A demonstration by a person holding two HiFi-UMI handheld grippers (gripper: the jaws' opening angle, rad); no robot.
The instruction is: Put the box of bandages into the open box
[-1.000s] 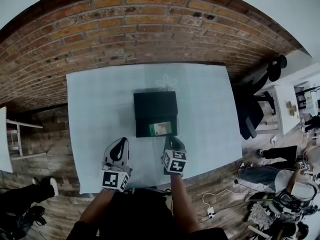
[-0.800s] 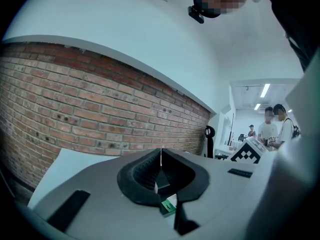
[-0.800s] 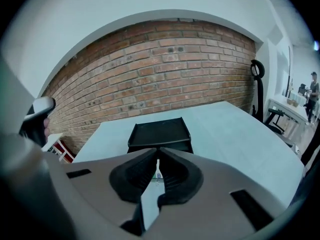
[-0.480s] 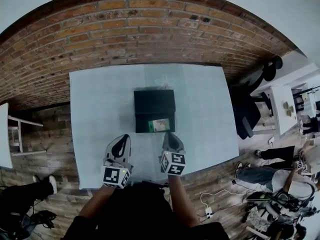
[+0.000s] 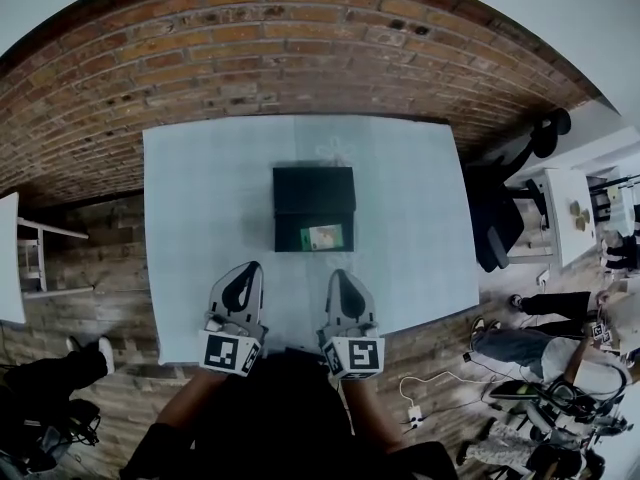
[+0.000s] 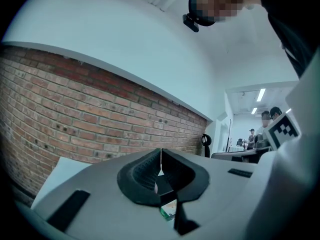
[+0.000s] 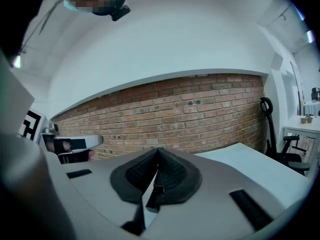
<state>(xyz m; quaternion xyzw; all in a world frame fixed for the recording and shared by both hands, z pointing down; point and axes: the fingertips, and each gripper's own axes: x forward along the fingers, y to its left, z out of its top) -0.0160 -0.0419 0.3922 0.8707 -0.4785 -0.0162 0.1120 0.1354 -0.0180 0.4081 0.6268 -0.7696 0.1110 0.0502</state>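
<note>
Head view with both gripper views. The left gripper (image 5: 247,268) and the right gripper (image 5: 339,274) are hovering side by side over the near edge of the pale blue table (image 5: 200,218), well apart from each other, both pointing forward towards the brick wall (image 5: 300,58). In its own view, the left gripper's jaws are pressing together along a thin seam, with nothing between them. The right gripper's jaws are likewise sitting pressed together and carrying nothing. Each gripper's marker cube (image 5: 225,353) is facing the camera at the end nearest the person.

The black open box (image 5: 313,183) is resting on the table ahead of both grippers, roughly in line with the gap between them and apart from their tips. The box of bandages (image 5: 322,236), green and white, is lying flat inside the open box, in the part nearest the grippers; it is sitting just ahead of the right gripper's tip and ahead and to the right of the left gripper. A dark office chair (image 5: 500,223) is standing off the table, well to the right of the right gripper
</note>
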